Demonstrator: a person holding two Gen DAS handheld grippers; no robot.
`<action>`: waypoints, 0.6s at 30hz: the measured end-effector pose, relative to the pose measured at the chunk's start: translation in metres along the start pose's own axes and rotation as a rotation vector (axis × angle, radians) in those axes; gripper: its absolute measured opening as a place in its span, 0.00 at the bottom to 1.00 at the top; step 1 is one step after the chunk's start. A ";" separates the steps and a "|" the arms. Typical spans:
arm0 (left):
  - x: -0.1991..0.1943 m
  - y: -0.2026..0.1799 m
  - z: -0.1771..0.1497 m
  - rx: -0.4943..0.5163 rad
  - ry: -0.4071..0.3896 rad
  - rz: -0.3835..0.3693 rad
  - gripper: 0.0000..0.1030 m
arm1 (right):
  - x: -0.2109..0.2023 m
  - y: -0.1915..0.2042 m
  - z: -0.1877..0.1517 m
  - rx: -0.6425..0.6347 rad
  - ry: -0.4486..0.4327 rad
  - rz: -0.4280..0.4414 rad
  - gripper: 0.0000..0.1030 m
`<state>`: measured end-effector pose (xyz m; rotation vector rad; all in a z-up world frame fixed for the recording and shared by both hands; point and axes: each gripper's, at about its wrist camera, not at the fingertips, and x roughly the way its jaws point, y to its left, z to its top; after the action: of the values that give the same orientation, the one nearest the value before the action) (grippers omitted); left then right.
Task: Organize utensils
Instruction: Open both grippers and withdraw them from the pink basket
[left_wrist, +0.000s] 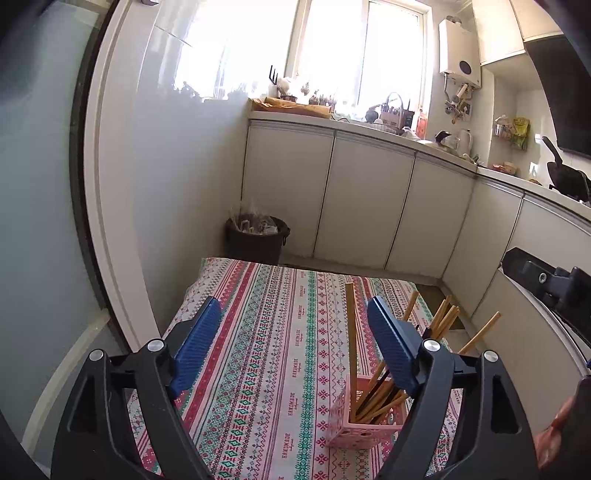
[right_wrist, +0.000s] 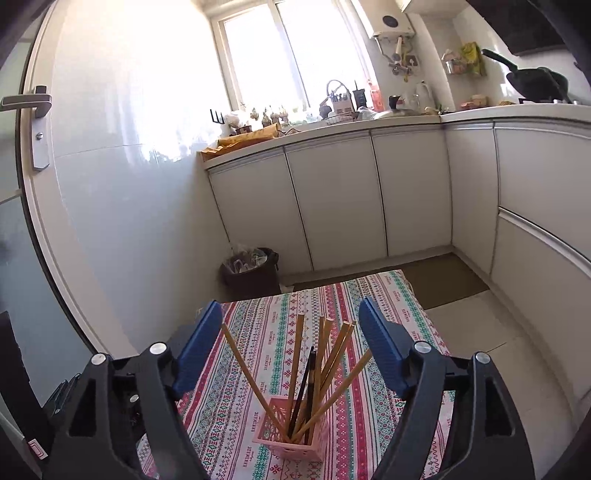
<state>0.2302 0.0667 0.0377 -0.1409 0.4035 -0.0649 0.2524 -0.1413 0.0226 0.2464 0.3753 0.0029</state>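
A pink basket (right_wrist: 291, 439) stands upright on my table's striped cloth (right_wrist: 258, 354), holding a fan of wooden chopsticks (right_wrist: 321, 365) and a few dark ones (right_wrist: 304, 387), all leaning outward. My right gripper (right_wrist: 291, 354) hangs just above the basket with its blue pads (right_wrist: 199, 350) spread apart, the chopstick tips between them untouched. My left gripper (left_wrist: 295, 347) hovers left of the basket (left_wrist: 354, 424), pads likewise apart and gripping nothing. Beyond the basket sit a dark bin (right_wrist: 251, 269), white cabinets (right_wrist: 332, 199) and a bright window (right_wrist: 266, 51).
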 end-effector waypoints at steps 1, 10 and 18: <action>0.000 0.000 0.000 0.001 -0.001 0.000 0.77 | 0.000 -0.001 0.000 0.004 0.000 -0.001 0.75; 0.001 -0.001 0.000 0.000 -0.004 0.010 0.86 | -0.006 -0.011 -0.001 0.032 -0.009 -0.011 0.92; 0.000 -0.002 0.000 0.005 -0.008 0.014 0.93 | -0.009 -0.019 -0.003 0.043 0.002 -0.024 0.93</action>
<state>0.2300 0.0647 0.0376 -0.1331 0.3965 -0.0513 0.2420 -0.1594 0.0190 0.2846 0.3803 -0.0290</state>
